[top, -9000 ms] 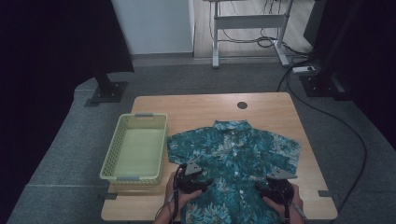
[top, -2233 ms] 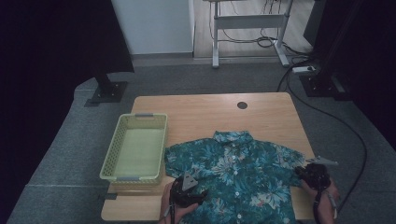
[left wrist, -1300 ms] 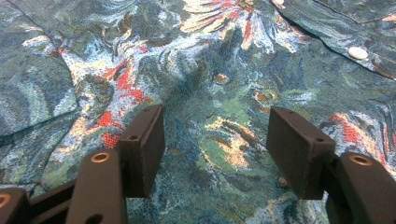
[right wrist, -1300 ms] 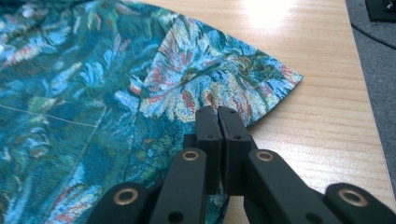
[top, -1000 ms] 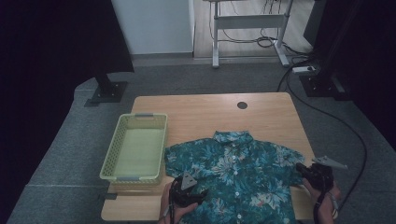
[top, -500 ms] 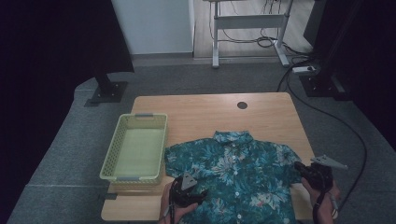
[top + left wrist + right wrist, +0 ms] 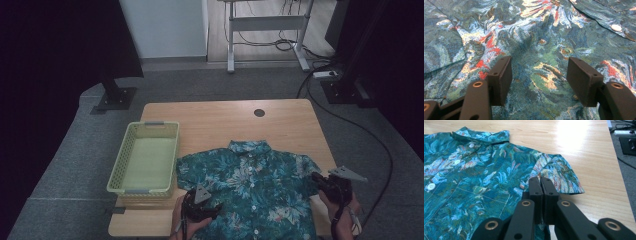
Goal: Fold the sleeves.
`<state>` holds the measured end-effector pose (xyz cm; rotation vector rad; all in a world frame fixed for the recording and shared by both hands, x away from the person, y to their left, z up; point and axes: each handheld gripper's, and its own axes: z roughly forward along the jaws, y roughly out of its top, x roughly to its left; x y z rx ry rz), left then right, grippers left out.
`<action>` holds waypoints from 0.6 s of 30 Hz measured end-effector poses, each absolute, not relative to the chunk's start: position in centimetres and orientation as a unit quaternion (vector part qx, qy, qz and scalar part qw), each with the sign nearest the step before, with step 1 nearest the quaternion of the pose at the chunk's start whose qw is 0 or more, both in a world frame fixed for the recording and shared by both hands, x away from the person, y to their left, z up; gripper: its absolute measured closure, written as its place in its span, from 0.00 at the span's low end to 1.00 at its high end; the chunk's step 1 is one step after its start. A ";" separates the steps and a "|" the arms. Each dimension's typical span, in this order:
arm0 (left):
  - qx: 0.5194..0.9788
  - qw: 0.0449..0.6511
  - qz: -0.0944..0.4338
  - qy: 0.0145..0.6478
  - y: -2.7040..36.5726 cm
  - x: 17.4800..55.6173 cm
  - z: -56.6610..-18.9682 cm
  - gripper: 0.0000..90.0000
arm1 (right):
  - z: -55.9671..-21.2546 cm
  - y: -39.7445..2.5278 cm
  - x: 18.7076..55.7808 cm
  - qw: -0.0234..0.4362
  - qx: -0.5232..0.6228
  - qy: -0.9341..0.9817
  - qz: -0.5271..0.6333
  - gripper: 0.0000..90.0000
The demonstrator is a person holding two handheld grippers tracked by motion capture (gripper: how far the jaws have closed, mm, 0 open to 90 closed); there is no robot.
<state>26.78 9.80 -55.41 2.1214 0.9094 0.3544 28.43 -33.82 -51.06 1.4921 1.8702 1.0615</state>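
Note:
A teal flower-print shirt (image 7: 250,185) lies flat, front up and buttoned, on the near half of the wooden table (image 7: 225,120). My left gripper (image 7: 215,209) rests over its lower left front. Up close, this gripper (image 7: 539,75) is open, with the shirt cloth (image 7: 536,32) lying flat under the gap between its jaws. My right gripper (image 7: 316,177) is at the shirt's right sleeve. Its jaws (image 7: 540,183) are pressed together just above the sleeve (image 7: 559,172) and side seam, and I see no cloth between them.
A pale green plastic basket (image 7: 119,165) stands empty at the table's left side, just beside the shirt's left sleeve. A round cable hole (image 7: 259,113) is at the far middle. Bare wood (image 7: 579,145) runs beyond the collar. Floor cables and a desk frame lie behind the table.
Since nine seconds ago the shirt has slid toward the near edge and my right gripper has gone from the hem to the right sleeve. Over the last second, almost nothing moved.

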 end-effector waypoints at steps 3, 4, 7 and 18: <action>0.836 0.392 0.140 0.358 9.8 26.8 -55.4 0.41 | -51.1 -33.4 28.4 0.263 0.545 0.694 0.391 0.96; 0.836 0.392 0.140 0.358 9.8 26.8 -55.4 0.41 | -51.1 -33.3 28.4 0.264 0.543 0.694 0.392 0.96; 0.836 0.392 0.139 0.358 9.8 26.8 -55.4 0.41 | -51.1 -32.8 28.4 0.265 0.536 0.698 0.394 0.96; 0.836 0.392 0.140 0.358 9.8 26.8 -55.4 0.41 | -51.3 -31.3 28.7 0.256 0.519 0.710 0.401 0.96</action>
